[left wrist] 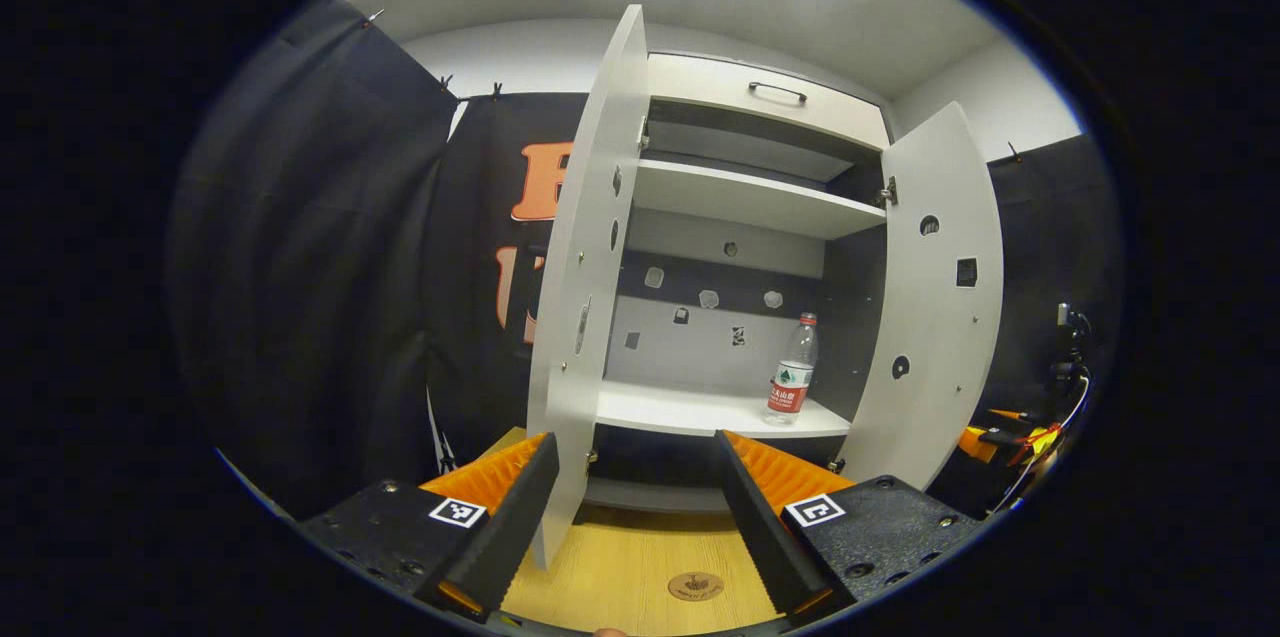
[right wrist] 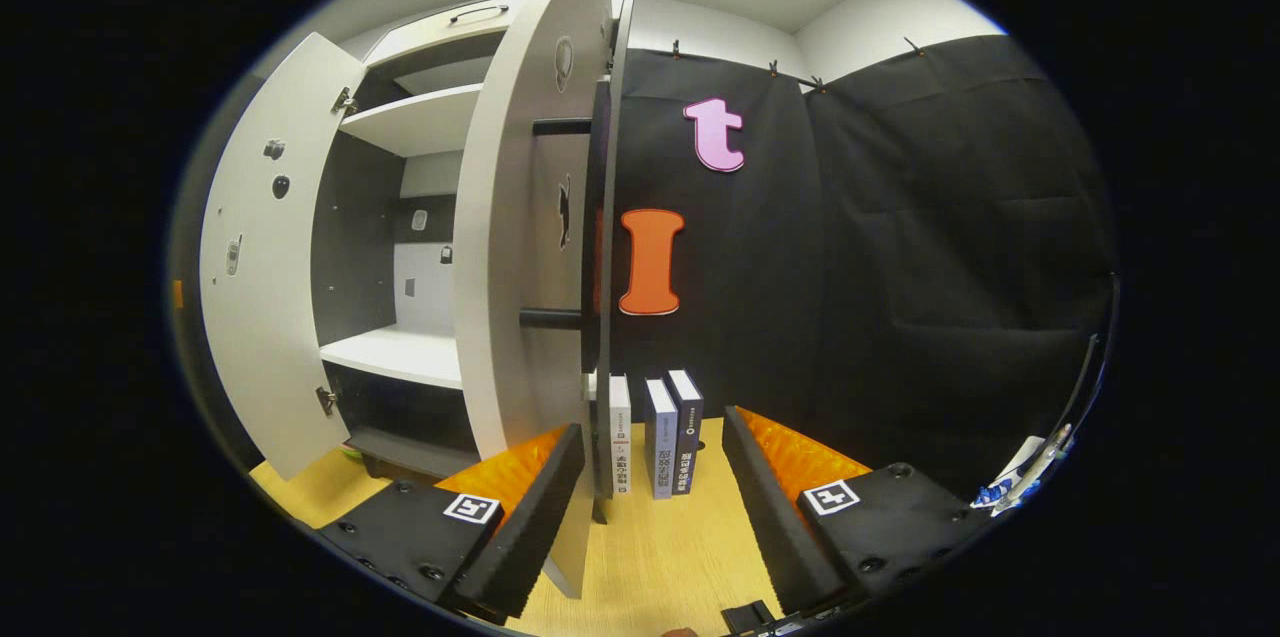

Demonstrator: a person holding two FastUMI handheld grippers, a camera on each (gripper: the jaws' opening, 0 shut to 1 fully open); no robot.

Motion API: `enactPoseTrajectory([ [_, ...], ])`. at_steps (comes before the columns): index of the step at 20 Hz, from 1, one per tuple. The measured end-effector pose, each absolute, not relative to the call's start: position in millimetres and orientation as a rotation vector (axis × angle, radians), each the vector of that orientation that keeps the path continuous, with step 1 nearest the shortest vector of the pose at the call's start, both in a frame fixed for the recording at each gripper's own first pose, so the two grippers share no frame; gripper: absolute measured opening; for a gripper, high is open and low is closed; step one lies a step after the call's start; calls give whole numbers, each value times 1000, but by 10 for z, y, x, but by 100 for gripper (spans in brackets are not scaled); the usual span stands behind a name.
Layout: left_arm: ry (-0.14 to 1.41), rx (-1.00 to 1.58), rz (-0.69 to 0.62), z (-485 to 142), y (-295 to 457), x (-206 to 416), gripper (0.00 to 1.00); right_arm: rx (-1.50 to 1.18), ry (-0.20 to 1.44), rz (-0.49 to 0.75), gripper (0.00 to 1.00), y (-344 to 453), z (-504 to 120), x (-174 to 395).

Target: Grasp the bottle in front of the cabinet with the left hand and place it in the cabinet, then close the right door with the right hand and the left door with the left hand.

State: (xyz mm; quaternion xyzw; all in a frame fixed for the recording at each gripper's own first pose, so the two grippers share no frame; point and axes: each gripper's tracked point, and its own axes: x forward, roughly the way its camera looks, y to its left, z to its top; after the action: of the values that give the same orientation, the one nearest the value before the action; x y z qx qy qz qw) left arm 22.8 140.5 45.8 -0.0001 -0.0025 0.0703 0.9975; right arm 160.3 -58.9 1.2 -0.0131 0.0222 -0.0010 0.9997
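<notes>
Looking along my left gripper (left wrist: 635, 507), I had its fingers spread wide and empty, the left door's (left wrist: 585, 297) edge standing just ahead between them. The water bottle (left wrist: 793, 372) stood upright on the lower shelf (left wrist: 690, 412) inside the cabinet (left wrist: 760, 97), near its right wall, both doors swung open. My right gripper (right wrist: 650, 497) was likewise released, holding nothing, with the right door's (right wrist: 515, 247) free edge just ahead between its fingers and three books (right wrist: 655, 432) upright on the wooden tabletop (right wrist: 660, 557) beyond.
</notes>
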Motion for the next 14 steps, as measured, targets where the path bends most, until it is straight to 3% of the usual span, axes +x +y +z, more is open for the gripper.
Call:
enactPoseTrajectory([
  [10,-8,-33,206,473,1631,43,93,-18,48,155,94,55,23,1731],
  [14,-14,-7,250,537,1818,-28,93,-24,35,151,94,177,37,1915],
])
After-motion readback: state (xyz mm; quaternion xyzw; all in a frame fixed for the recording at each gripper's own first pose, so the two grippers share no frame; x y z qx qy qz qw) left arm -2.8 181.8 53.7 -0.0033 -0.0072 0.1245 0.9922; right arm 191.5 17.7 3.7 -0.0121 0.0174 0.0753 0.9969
